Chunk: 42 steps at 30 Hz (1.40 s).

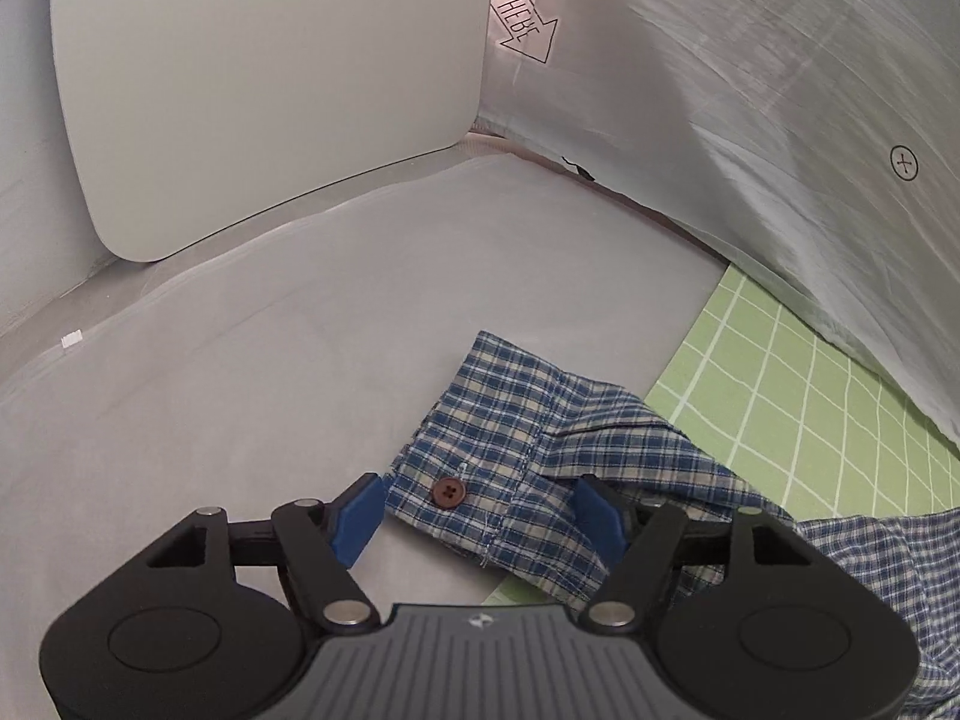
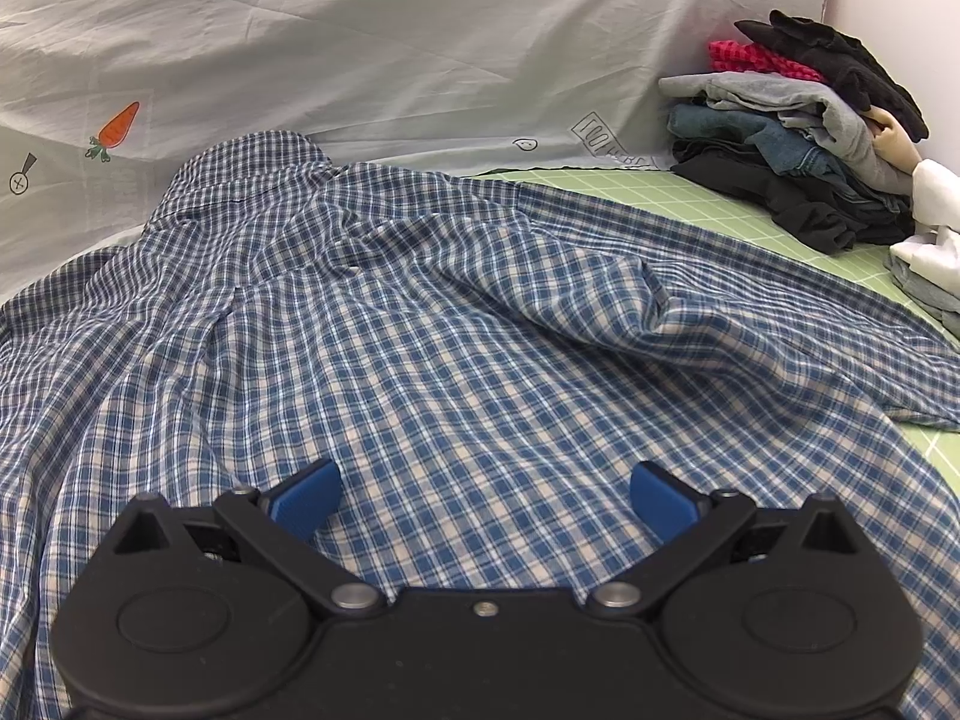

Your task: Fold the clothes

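Left gripper (image 1: 480, 513): we see its blue fingers spread apart, one on each side of the shirt cuff, clamping nothing.
Shirt cuff (image 1: 480, 450): it lies flat between the left fingers, half on the grey sheet and half on the green mat; we note one brown button (image 1: 448, 491) facing up near its edge.
Sleeve (image 1: 648, 438): it runs from the cuff to the right, rumpled, towards the rest of the shirt at the lower right of the left view.
Right gripper (image 2: 485, 498): we see its fingers wide apart, low over the shirt body, with nothing between them but the cloth below; we cannot tell whether the tips touch it.
Plaid shirt (image 2: 450, 330): blue and cream check, spread out and wrinkled over the green mat, filling most of the right view; its far part rises against the printed cloth.
Green mat (image 2: 690, 198): grid-lined, under the shirt, bare to the right.
Grey sheet (image 1: 210, 390): left of the mat, under part of the cuff.
White panel (image 1: 270, 78): it stands upright beyond the grey sheet.
Printed cloth (image 2: 420, 48): pale backdrop with carrot marks, behind the shirt.
Clothes pile (image 2: 798, 132): folded garments, black, grey, denim and red, stacked on the mat at the far right, well apart from the shirt body.
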{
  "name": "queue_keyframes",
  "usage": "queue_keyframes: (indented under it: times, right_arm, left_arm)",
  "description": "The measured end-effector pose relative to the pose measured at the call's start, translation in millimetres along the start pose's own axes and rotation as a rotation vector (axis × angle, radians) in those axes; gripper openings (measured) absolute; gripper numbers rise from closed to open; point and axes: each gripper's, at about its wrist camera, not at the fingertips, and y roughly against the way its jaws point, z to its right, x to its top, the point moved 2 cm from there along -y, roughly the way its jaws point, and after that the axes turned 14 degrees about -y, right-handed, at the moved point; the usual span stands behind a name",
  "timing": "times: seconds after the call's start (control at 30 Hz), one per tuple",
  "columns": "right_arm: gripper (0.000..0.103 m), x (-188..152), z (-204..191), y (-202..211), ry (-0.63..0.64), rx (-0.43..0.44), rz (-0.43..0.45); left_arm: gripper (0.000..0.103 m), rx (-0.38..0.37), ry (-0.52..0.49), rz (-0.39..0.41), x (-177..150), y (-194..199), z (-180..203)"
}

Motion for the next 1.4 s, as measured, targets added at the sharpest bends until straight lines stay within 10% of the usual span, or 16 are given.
queue_keyframes:
  times: [0.13,0.23,0.33,0.8,1.07,1.4]
  right_arm:
    - [0.103,0.0,-0.2,-0.3,-0.003,-0.004,0.001]
    - [0.103,-0.1,-0.2,-0.5,-0.005,-0.006,0.001]
    - [0.103,-0.1,0.1,-0.9,-0.005,-0.006,0.002]
    - [0.103,-0.8,-1.6,-1.3,-0.008,-0.008,0.003]
    - [0.103,6.4,0.6,-4.8,0.017,0.025,-0.051]
    - [0.103,71.2,-24.6,-18.9,0.076,0.216,-0.132]
  left_arm:
    - [0.069,0.071,-0.02,-0.02,0.0,-8.9,6.4]
    - [0.034,0.082,-0.021,-0.002,-0.5,-4.7,7.9]
    - [0.025,0.086,-0.011,0.015,-0.4,6.9,4.1]
    - [0.025,0.157,0.07,-0.077,-75.1,96.4,-24.0]
    - [0.041,0.177,0.037,-0.058,-95.9,145.0,-3.2]
    - [0.054,-0.187,-0.284,0.016,-65.1,158.9,174.6]
